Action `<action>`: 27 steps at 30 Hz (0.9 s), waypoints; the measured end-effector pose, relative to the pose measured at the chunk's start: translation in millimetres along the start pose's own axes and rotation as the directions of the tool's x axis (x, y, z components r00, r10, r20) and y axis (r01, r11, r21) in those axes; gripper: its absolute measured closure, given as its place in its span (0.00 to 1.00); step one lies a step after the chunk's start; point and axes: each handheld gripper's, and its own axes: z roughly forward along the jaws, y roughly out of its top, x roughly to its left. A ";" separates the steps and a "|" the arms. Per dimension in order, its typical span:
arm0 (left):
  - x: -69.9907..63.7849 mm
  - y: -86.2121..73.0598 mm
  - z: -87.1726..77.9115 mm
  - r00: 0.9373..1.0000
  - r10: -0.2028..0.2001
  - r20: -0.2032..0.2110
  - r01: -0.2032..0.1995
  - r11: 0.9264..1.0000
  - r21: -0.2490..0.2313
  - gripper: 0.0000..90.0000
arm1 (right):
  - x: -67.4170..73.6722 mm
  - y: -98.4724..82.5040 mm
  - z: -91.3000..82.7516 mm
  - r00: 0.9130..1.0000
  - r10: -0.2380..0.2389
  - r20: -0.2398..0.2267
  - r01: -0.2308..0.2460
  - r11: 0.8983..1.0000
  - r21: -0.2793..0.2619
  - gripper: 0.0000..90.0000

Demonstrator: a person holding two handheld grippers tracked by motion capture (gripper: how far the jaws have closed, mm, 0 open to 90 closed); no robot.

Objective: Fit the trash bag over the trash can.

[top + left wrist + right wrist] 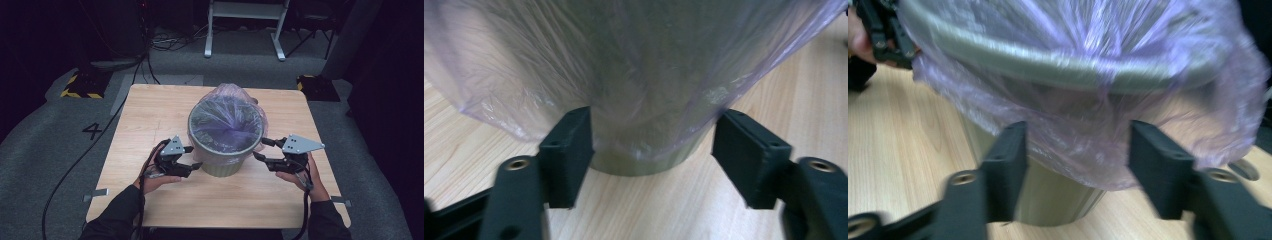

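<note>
A pale green bin (225, 162) stands mid-table, lined with a thin purple plastic bag (226, 119) whose edge hangs over the rim and bunches at the far side. My left gripper (191, 157) is open at the bin's lower left side, its jaws spread before the bag's hanging skirt (624, 75) and the bin's base (644, 162). My right gripper (261, 149) is open at the bin's right side, just under the rim (1048, 62), with the bag's overhang (1083, 145) between and beyond its jaws. Nothing is gripped.
The bin sits on a light wooden table (150, 115) with bare surface around it. Beyond the far edge lie grey carpet, cables (170, 42) and a white frame's legs (245, 30). The other gripper (885, 35) and a hand show at the right gripper view's upper left.
</note>
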 end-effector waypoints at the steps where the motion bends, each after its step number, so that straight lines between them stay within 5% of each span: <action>1: 1.7 0.6 1.7 1.000 0.005 -0.014 -0.004 1.000 0.006 0.52 | -0.2 -1.5 2.4 1.000 -0.002 -0.004 0.002 1.000 0.014 0.65; 4: 7.3 0.0 3.8 1.000 0.015 -0.014 -0.015 1.000 0.007 0.86 | -1.4 -5.8 8.1 1.000 -0.011 0.001 0.011 0.999 0.033 0.85; 6: 10.6 -1.3 4.9 1.000 0.021 -0.014 -0.021 1.000 0.011 0.98 | -3.7 -8.6 9.6 1.000 -0.006 -0.010 0.006 1.000 0.022 0.92; 9: 12.3 -2.9 6.4 1.000 0.026 -0.007 -0.026 0.999 0.024 1.00 | -6.0 -12.3 11.3 1.000 -0.001 -0.015 0.001 1.000 0.021 1.00; 23: 9.5 -11.7 18.8 0.999 0.048 -0.023 -0.046 0.995 0.086 1.00 | -17.2 -39.6 19.4 0.996 0.079 -0.027 -0.077 0.995 0.064 0.99; 27: 10.8 -12.2 17.2 0.999 0.046 -0.027 -0.044 0.996 0.083 1.00 | -18.7 -40.0 10.1 0.993 0.096 -0.062 -0.094 0.995 0.033 0.69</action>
